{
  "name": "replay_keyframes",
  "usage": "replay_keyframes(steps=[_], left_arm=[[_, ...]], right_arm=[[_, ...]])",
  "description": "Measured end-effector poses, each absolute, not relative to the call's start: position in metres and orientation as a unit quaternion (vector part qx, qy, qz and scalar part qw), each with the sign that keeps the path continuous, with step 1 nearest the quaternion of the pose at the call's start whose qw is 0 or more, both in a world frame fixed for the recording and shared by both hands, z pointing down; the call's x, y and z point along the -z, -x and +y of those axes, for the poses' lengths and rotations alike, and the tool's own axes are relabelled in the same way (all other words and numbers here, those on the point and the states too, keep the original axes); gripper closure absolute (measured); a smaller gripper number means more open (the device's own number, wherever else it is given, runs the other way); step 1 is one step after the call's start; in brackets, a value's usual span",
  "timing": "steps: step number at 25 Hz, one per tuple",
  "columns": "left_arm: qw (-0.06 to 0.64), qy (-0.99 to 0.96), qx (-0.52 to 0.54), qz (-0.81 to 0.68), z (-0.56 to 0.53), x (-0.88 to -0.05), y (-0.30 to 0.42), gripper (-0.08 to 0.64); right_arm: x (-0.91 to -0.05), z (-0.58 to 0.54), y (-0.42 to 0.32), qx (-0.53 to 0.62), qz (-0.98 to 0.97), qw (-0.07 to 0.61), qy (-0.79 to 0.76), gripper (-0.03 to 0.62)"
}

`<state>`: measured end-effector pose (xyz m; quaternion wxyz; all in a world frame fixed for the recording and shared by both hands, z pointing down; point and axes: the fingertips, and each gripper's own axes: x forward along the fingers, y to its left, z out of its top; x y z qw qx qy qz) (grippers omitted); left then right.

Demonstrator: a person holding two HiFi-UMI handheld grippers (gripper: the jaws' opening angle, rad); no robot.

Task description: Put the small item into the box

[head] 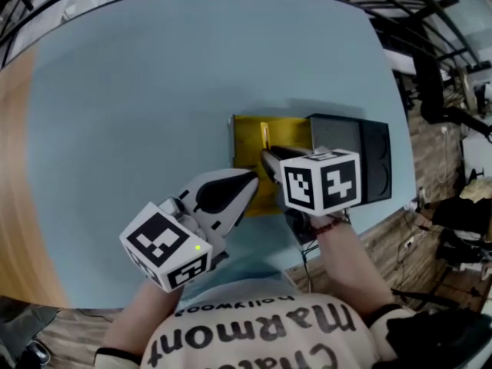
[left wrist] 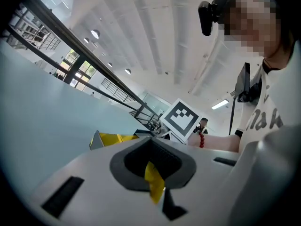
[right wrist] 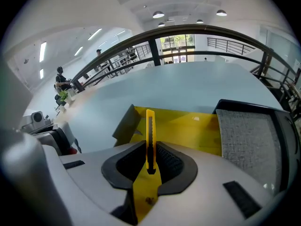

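Right gripper (right wrist: 149, 166): jaws clamped on the utility knife (right wrist: 150, 126), pads pressing both flat sides.
Utility knife: yellow body with a black slider. It stands on edge between the pads, with its free end projecting forward toward the box (right wrist: 188, 126).
Knife position: held in the air above the open box, not touching it and not yet inside.
Right gripper attitude: tilted steeply downward, with its marker cube (head: 323, 179) above the box's near-right portion in the head view.
Left gripper (left wrist: 153, 166): jaws closed on a thin yellow panel (left wrist: 154, 182) that hangs out between the pads.
Yellow panel: same colour as the box. In the head view the left jaw tips meet the box's near-left corner. Whether the panel is the box's own wall cannot be confirmed.
Box: yellow, open, with a bare interior, resting on the table (head: 154, 91).
Lid (head: 377, 164): dark, lined with grey foam, folded open on the box's right side and lying flat.
Table: pale blue, with the box near its front edge.
Wrist: a red bead bracelet (head: 327, 225) sits behind the right gripper.
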<state>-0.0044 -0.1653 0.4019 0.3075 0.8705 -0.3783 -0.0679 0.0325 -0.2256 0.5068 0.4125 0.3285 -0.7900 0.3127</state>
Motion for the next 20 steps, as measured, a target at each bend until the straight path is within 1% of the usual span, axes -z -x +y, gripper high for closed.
replay_keyframes(steps=[4, 20], left_arm=[[0.311, -0.865, 0.069, -0.389, -0.166, -0.401, 0.008, 0.558], [0.308, -0.864, 0.061, -0.393, -0.161, -0.408, 0.010, 0.558]], right_arm=[[-0.510, -0.229, -0.037, -0.311, -0.780, 0.427, -0.335, 0.508], [-0.530, -0.222, -0.045, -0.349, -0.759, 0.429, -0.344, 0.507]])
